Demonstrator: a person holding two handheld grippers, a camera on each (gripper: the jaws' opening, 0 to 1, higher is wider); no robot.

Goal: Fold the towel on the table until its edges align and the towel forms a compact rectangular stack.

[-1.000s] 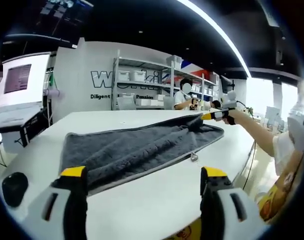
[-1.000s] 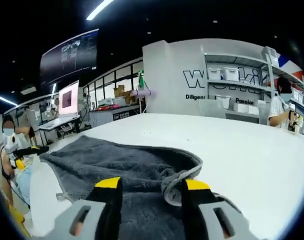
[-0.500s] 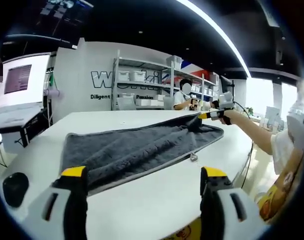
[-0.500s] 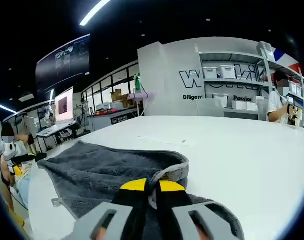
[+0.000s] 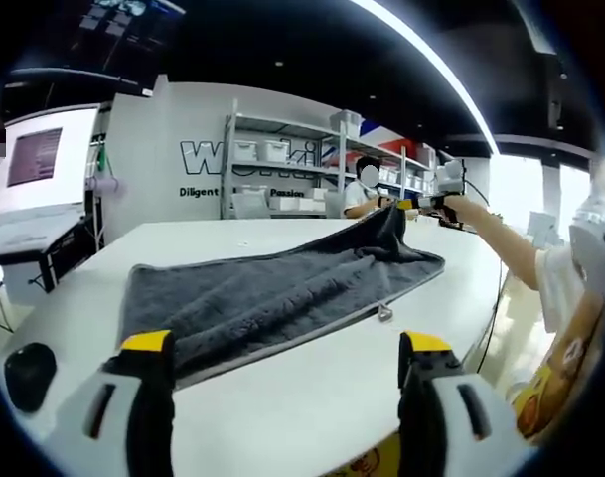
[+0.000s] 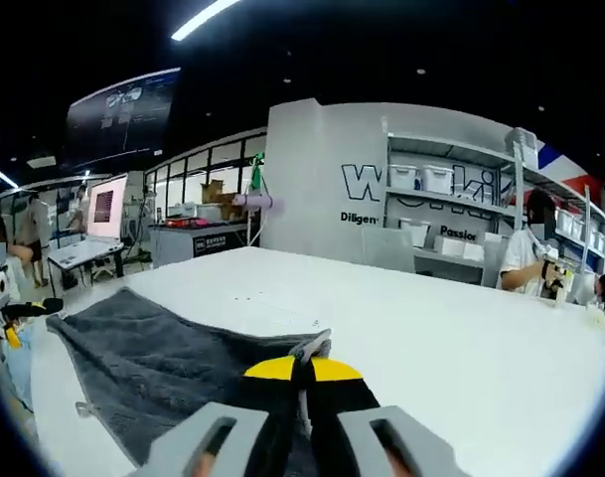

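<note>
Grey towel on white table, one corner lifted.
The table (image 5: 312, 383) carries the towel (image 5: 262, 293), spread flat except its far corner, raised and pinched tight in the right claw (image 6: 302, 370). The left claw (image 5: 287, 348) hangs over the near edge, jaws wide apart, holding nothing.

An open-plan lab or workshop hall: dark ceiling with long strip lights (image 5: 436, 70), metal shelving (image 5: 282, 164) stacked with white bins, a grey partition wall (image 6: 322, 179) bearing large lettering, monitors (image 5: 34, 157) on side benches, a wide white desk (image 6: 461, 338), other people at work behind.
</note>
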